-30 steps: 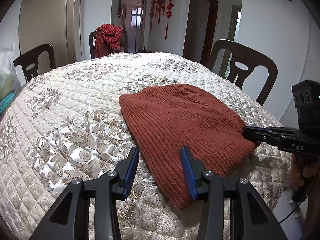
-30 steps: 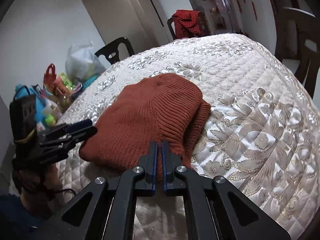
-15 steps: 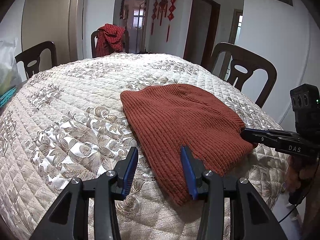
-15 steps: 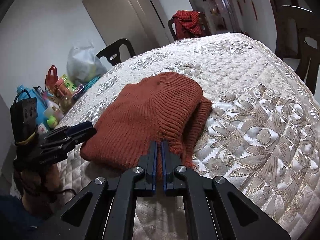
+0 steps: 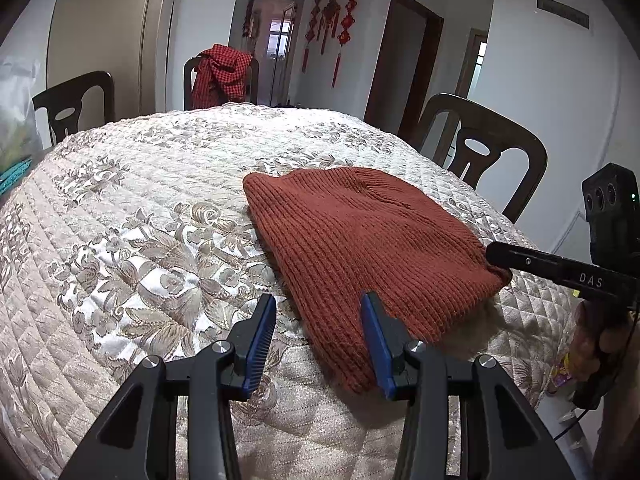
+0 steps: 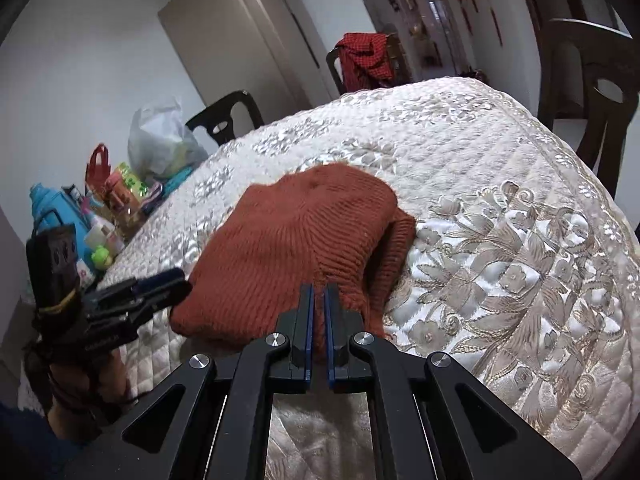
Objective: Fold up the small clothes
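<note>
A rust-red knitted hat (image 5: 360, 240) lies flat on the quilted floral tablecloth (image 5: 140, 220), folded over on itself. My left gripper (image 5: 317, 300) is open just above the hat's near corner; its right finger (image 5: 374, 332) is over the knit and its left finger over bare cloth. My right gripper (image 6: 319, 292) is shut on the hat (image 6: 296, 236) at its near edge, with red knit pinched between the blue pads. In the left wrist view, the right gripper (image 5: 494, 255) meets the hat's right corner. In the right wrist view, the left gripper (image 6: 172, 286) is at the hat's left corner.
Dark wooden chairs (image 5: 480, 148) ring the table, and one at the back holds a red checked cloth (image 5: 220, 74). Bags, bottles and small packs (image 6: 116, 196) crowd the table's left side. The table's edge runs close below both grippers.
</note>
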Motion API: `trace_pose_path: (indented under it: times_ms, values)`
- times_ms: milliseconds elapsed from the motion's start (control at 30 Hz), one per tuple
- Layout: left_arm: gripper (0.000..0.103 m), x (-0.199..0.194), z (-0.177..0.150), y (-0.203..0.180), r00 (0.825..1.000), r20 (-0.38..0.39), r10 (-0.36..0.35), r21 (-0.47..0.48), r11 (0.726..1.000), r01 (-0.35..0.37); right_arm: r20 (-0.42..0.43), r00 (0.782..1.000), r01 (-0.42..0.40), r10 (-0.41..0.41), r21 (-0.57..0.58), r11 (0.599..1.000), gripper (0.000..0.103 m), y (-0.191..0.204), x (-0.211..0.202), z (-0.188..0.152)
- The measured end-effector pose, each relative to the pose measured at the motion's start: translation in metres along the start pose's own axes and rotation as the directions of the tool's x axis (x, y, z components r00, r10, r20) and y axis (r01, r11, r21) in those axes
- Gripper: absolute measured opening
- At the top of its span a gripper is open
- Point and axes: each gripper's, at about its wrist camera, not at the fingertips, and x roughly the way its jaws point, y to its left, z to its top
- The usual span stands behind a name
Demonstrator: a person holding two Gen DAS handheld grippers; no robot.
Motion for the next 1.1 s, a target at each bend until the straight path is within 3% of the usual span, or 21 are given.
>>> trace_pose_path:
  times_ms: [100, 200, 633, 800, 933, 1100]
  values:
    - [0.047, -0.003, 0.004, 0.0, 1.0, -0.007, -0.009, -0.016, 1.0, 0.009, 0.025, 0.999, -0.021, 0.02, 0.014, 1.0, 0.003, -0.003, -0.003, 0.0]
    - [0.047, -0.004, 0.007, -0.002, 1.0, -0.002, -0.013, -0.005, 1.0, 0.013, -0.021, 1.0, 0.008, -0.008, 0.021, 1.0, 0.003, -0.007, 0.008, -0.001]
    - [0.047, 0.004, 0.009, 0.001, 0.999, -0.028, -0.045, -0.023, 0.999, 0.044, -0.039, 0.999, -0.005, 0.006, 0.028, 1.0, 0.002, -0.007, 0.008, -0.001]
    - [0.047, 0.006, 0.021, -0.004, 0.999, -0.003, -0.039, 0.001, 0.999, 0.039, 0.024, 1.0, -0.002, 0.002, 0.023, 1.0, 0.005, -0.002, 0.004, 0.02]
    - [0.047, 0.023, 0.017, -0.005, 0.998, -0.039, -0.053, -0.008, 0.999, 0.053, -0.038, 0.998, 0.055, -0.054, 0.017, 0.998, 0.005, -0.003, 0.029, 0.018]
    - [0.047, 0.019, 0.015, 0.001, 0.996, -0.039, -0.084, -0.037, 0.996, 0.083, -0.015, 1.0, 0.007, -0.006, 0.097, 0.995, 0.005, -0.021, 0.022, 0.012]
